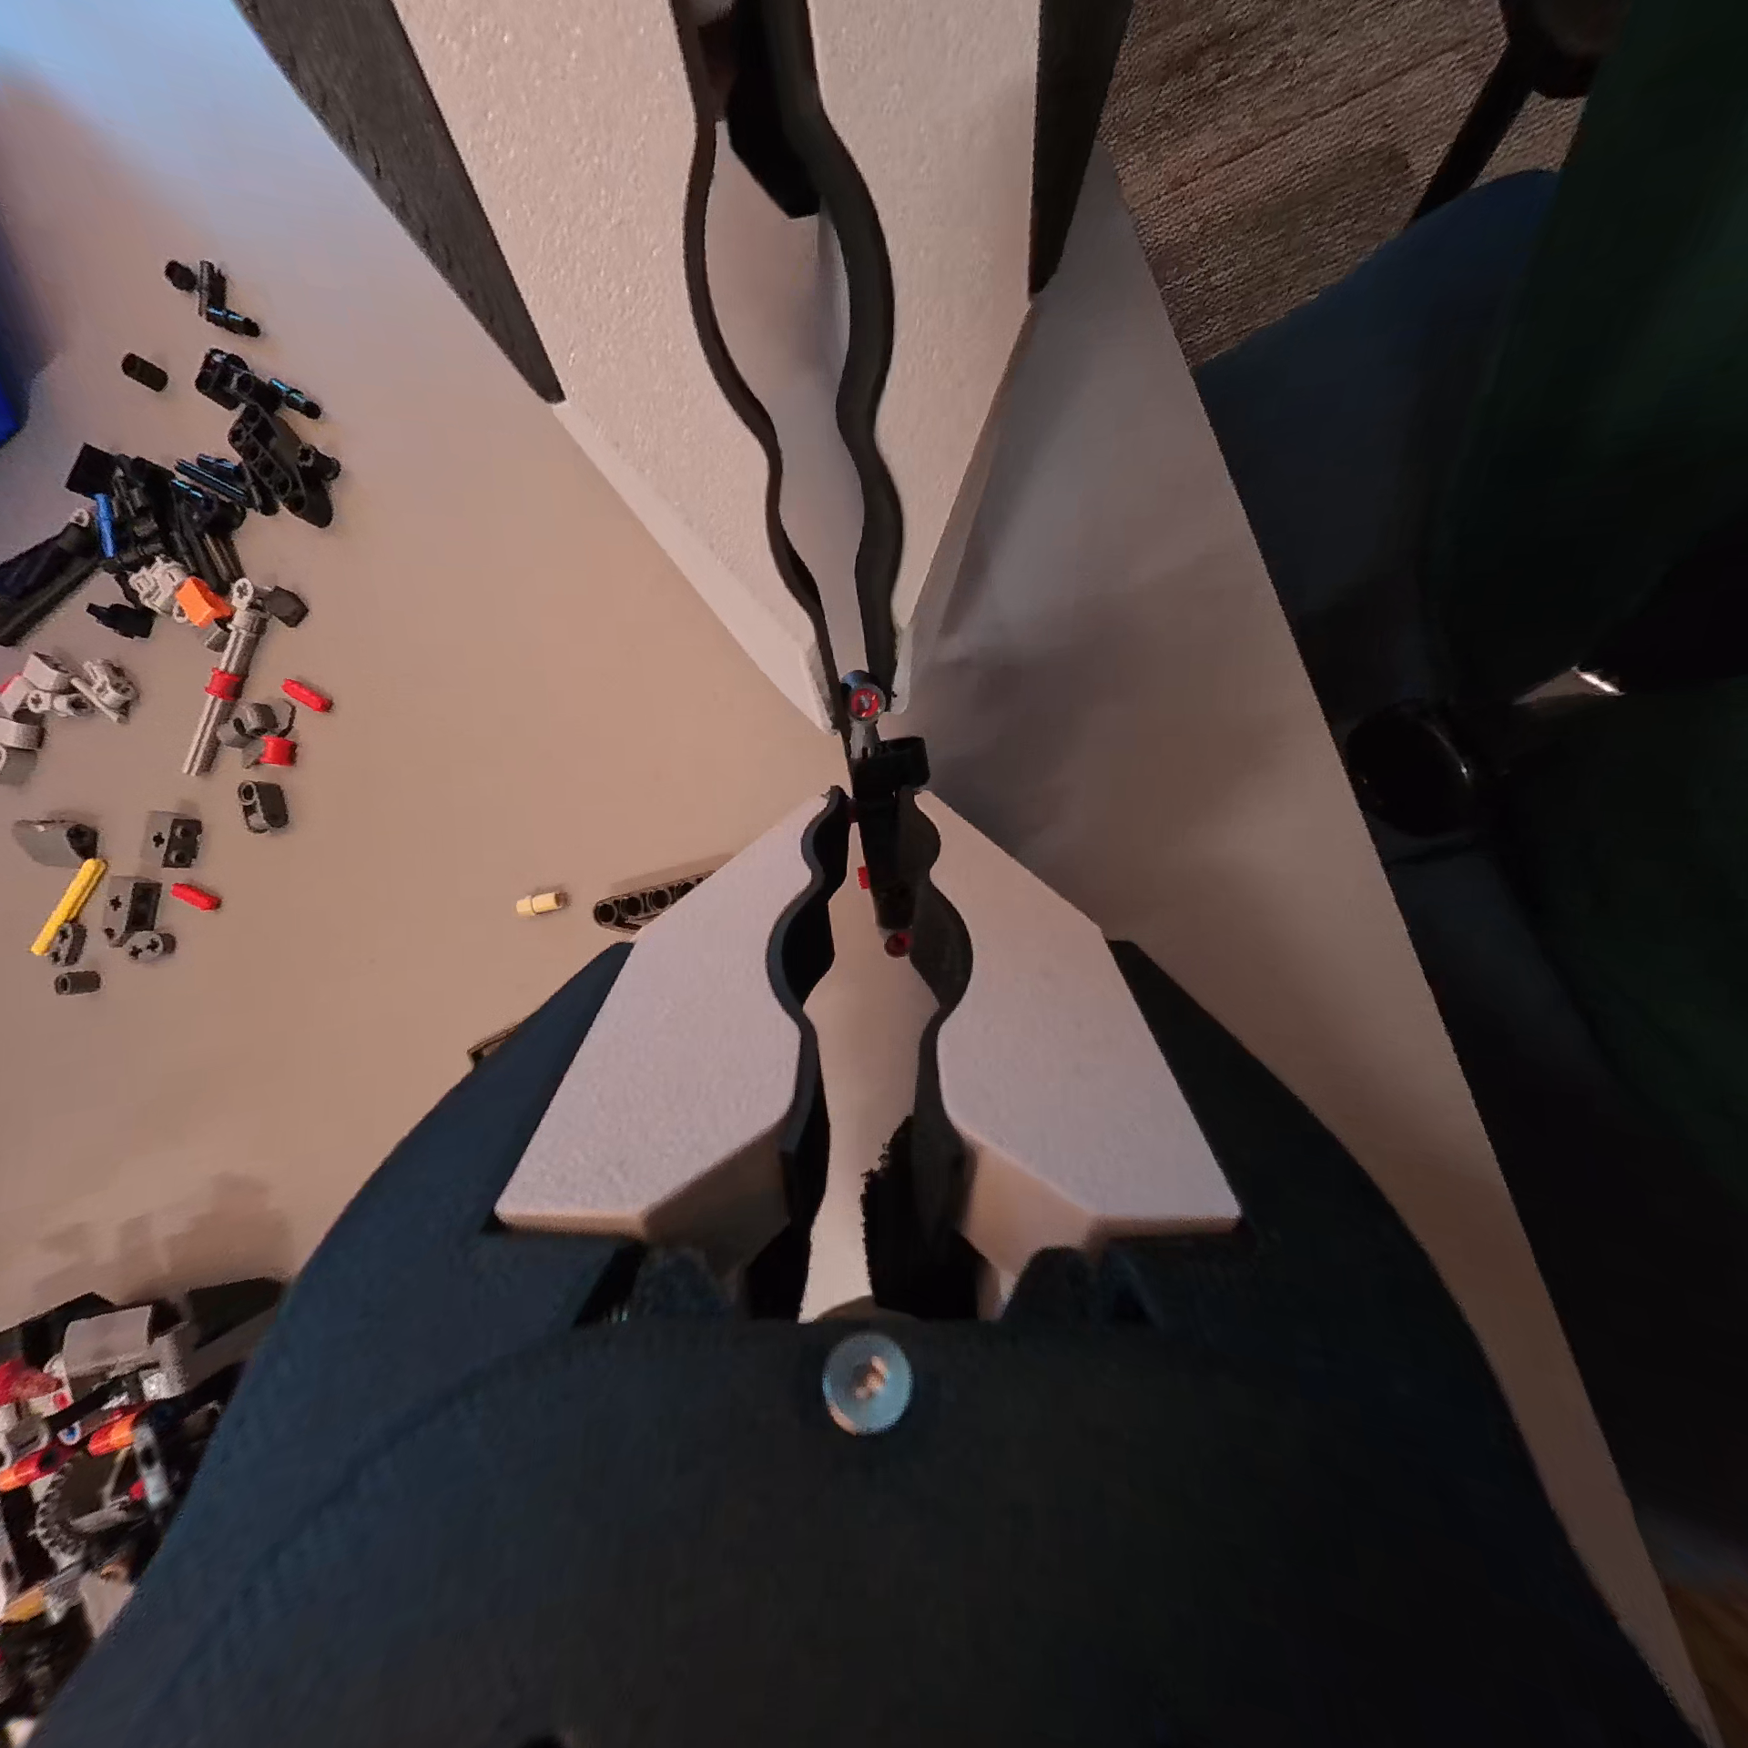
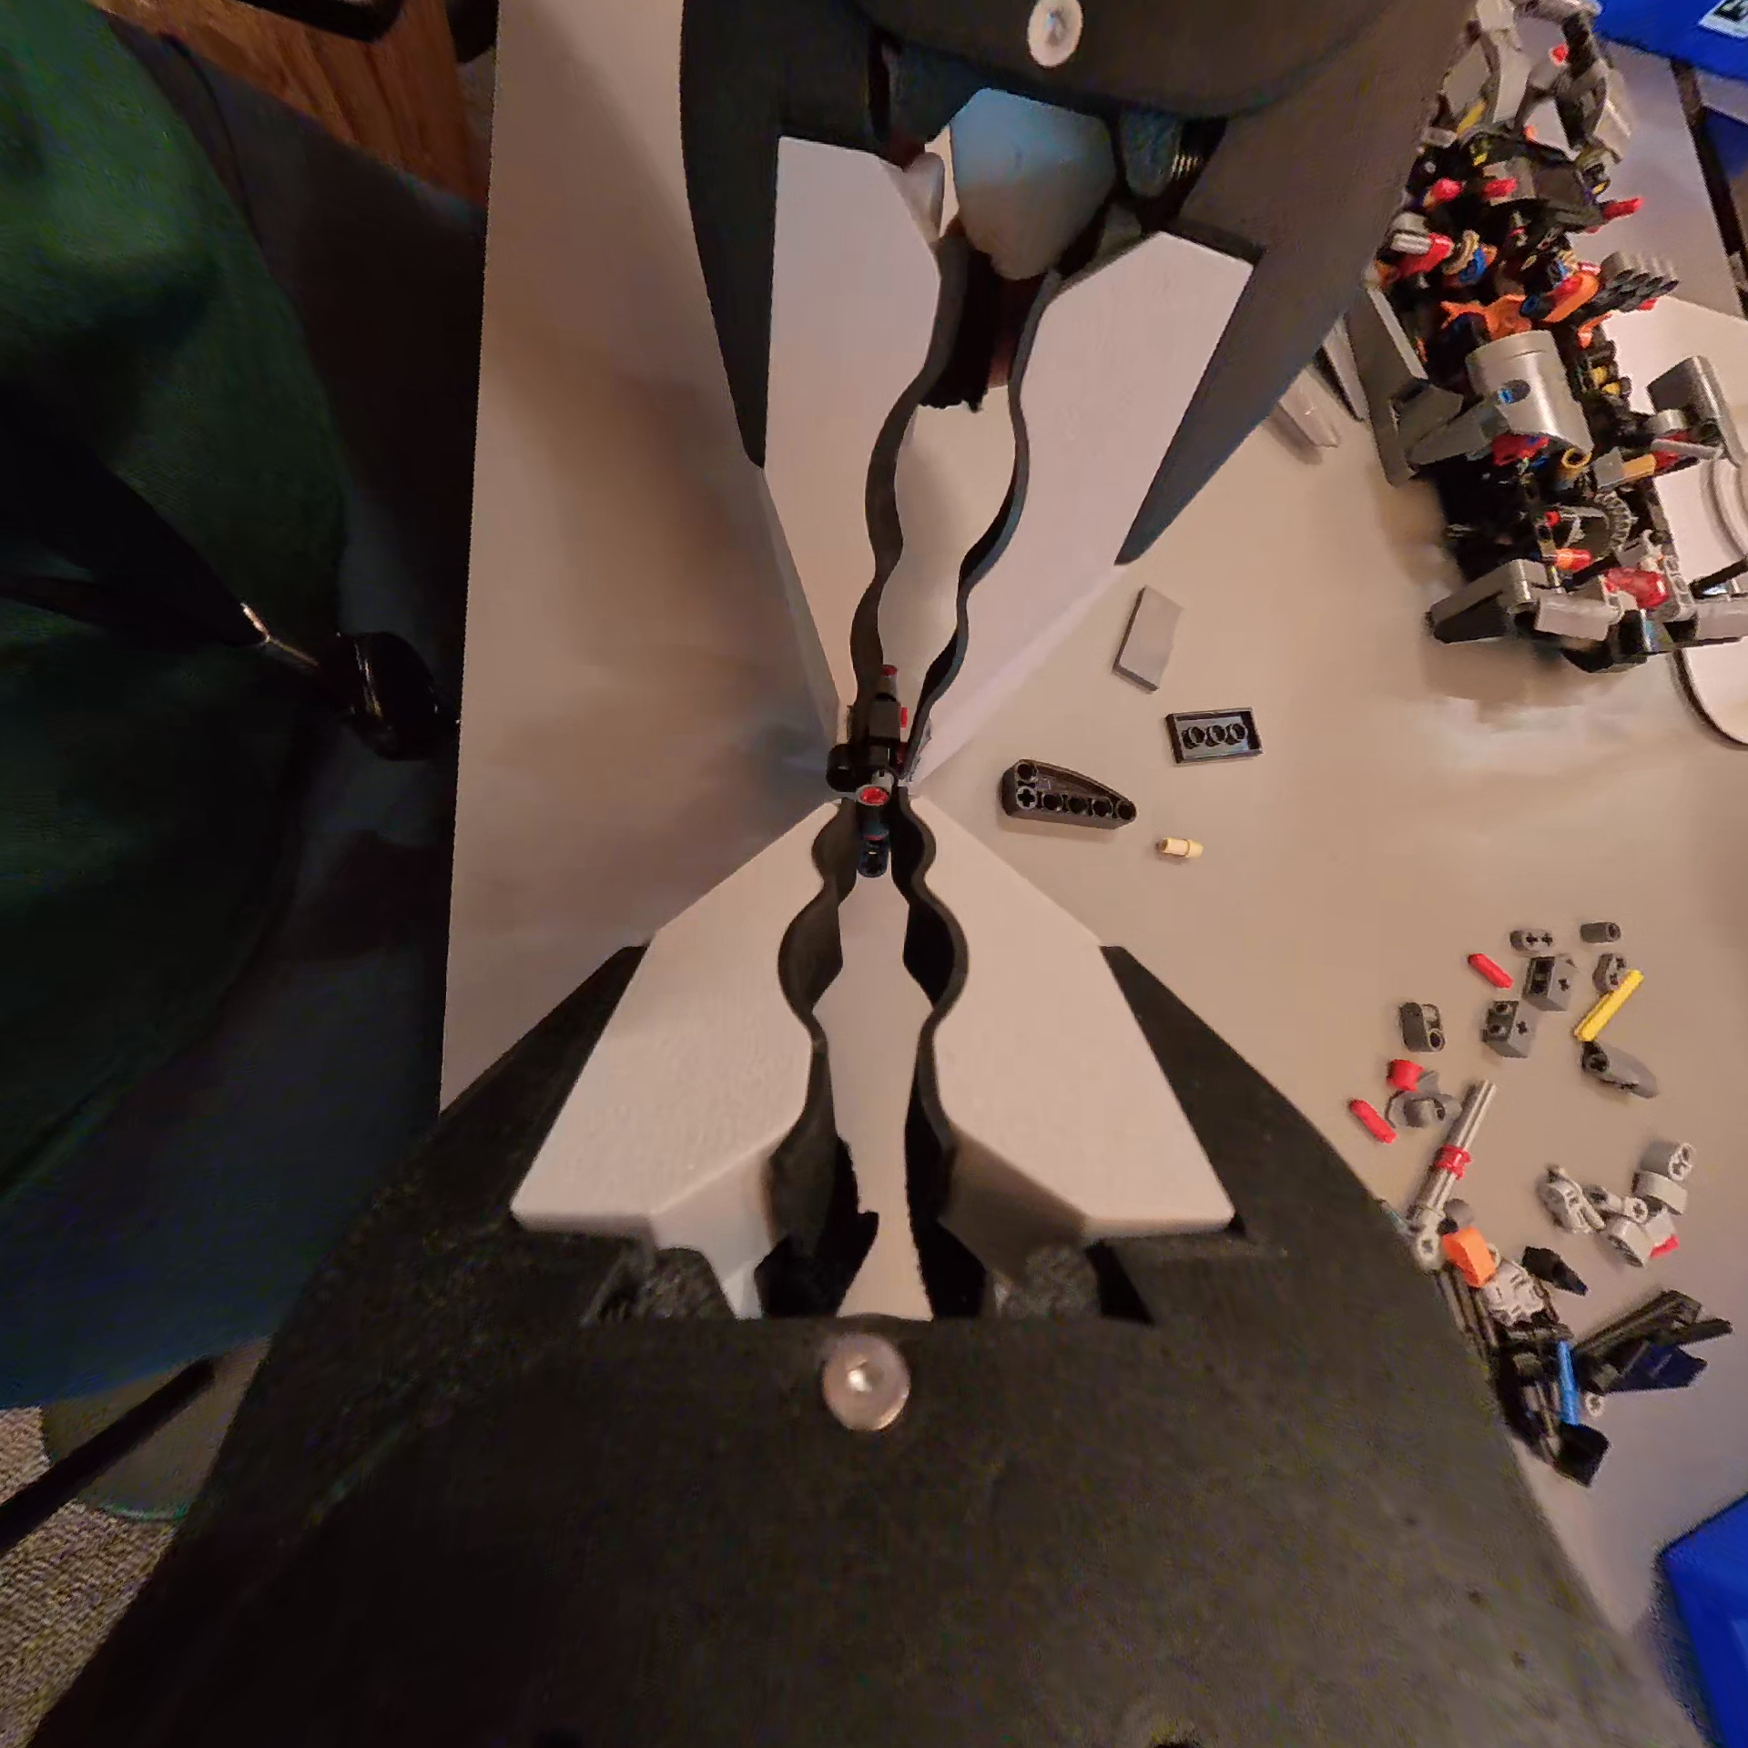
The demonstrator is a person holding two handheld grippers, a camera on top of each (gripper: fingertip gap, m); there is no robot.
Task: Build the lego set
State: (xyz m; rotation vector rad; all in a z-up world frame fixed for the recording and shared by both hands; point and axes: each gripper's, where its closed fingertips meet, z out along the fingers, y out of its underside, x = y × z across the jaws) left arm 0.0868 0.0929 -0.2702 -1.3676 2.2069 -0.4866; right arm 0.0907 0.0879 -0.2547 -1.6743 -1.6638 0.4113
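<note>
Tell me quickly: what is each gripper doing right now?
Left gripper: shut on a black beam with red pins.
Right gripper: shut on a small grey connector with a red centre.

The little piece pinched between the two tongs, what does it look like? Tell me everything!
The little piece is a thin black bar of plastic with tiny red pegs along its side and a grey ring end with a red centre. It hangs in the air above the table edge. The left tongs pinch the black part; the right tongs pinch the grey end.
</note>
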